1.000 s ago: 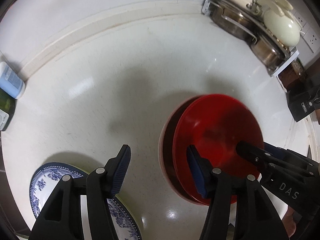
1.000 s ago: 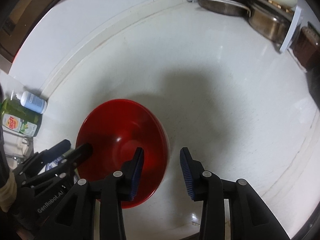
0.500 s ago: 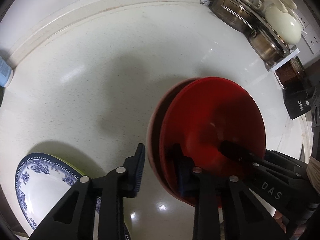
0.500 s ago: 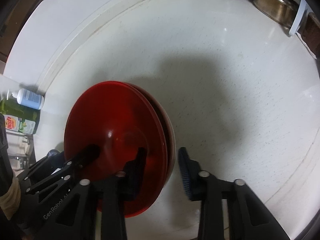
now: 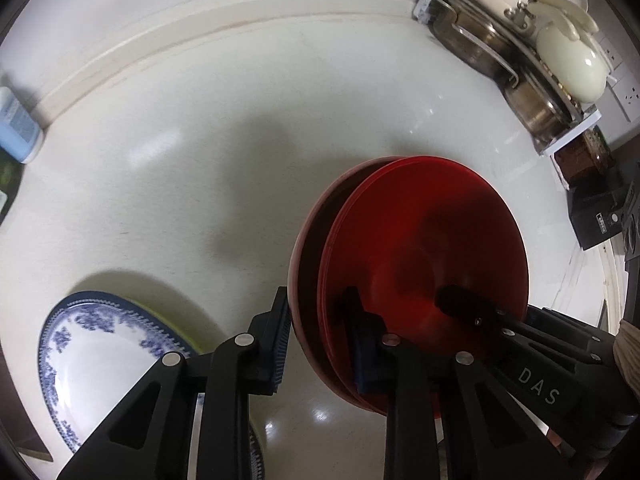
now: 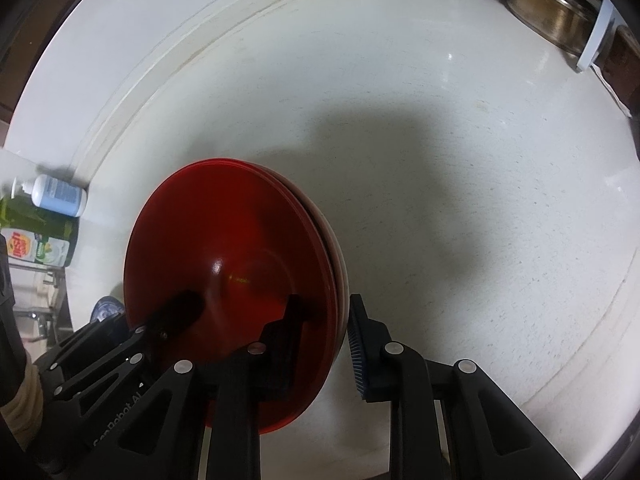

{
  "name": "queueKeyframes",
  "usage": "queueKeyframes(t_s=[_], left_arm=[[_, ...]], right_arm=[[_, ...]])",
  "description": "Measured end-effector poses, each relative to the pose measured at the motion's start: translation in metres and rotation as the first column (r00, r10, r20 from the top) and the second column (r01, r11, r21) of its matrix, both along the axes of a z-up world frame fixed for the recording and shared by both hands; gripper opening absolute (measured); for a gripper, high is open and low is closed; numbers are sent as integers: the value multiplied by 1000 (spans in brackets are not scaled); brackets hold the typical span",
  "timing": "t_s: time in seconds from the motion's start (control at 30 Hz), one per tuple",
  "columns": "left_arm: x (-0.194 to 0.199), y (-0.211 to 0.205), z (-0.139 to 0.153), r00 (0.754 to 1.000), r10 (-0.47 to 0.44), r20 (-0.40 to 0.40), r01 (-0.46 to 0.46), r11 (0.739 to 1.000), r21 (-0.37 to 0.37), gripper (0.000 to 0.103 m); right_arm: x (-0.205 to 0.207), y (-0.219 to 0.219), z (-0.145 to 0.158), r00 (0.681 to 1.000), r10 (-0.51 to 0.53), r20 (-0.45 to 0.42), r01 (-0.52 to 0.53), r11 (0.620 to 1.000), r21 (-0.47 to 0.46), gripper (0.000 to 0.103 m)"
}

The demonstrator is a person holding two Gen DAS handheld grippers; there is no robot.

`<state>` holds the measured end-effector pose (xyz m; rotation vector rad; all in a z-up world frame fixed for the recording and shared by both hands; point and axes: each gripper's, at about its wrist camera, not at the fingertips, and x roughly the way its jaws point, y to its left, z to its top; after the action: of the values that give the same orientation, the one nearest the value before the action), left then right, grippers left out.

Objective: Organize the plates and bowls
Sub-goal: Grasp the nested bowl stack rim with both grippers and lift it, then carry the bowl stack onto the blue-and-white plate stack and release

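A stack of red bowls (image 5: 420, 248) stands on the white counter (image 5: 240, 140). My left gripper (image 5: 316, 332) is shut on its left rim, one pad outside and one inside. The right gripper's finger (image 5: 460, 304) reaches in from the right. In the right wrist view the red bowls (image 6: 240, 248) fill the lower left. My right gripper (image 6: 326, 328) straddles their right rim, jaws closing with both pads against it. The left gripper (image 6: 180, 308) enters from the lower left. A blue-and-white plate (image 5: 100, 352) lies at the lower left on a yellow-green one (image 5: 176, 320).
A dish rack (image 5: 520, 60) with steel pots and a cream lid stands at the back right, a black box (image 5: 600, 216) near it. A pale blue bottle (image 6: 60, 196) and a green dish-soap bottle (image 6: 40, 246) stand at the left edge. The counter meets a raised backsplash behind.
Both grippers have closed on the red stack's opposite rims: each inner finger now sits inside the top bowl. The stack looks larger and nearer in both views.
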<state>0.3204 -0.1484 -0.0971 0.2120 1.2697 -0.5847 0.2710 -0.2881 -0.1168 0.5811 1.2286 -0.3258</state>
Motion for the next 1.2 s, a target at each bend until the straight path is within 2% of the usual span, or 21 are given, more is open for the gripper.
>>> queueKeyframes(t_s=[0.17, 0.37, 0.63, 0.93, 1.2], left_arm=[[1, 30, 20, 999, 46, 29, -46, 999, -22, 26], [4, 73, 39, 989, 135, 55, -132, 990, -45, 26], [-1, 136, 53, 956, 279, 95, -276, 960, -42, 26], [-8, 200, 48, 907, 414, 79, -413, 910, -31, 26], [-15, 233, 28, 879, 477, 21, -477, 879, -11, 26]], right_arm=[[0, 14, 19, 999, 46, 20, -45, 999, -16, 24], [7, 51, 43, 986, 157, 55, -155, 987, -38, 24], [23, 104, 57, 949, 306, 79, -303, 952, -41, 24], [38, 169, 53, 886, 459, 68, -459, 888, -18, 24], [40, 208, 42, 834, 551, 25, -551, 835, 1, 24]])
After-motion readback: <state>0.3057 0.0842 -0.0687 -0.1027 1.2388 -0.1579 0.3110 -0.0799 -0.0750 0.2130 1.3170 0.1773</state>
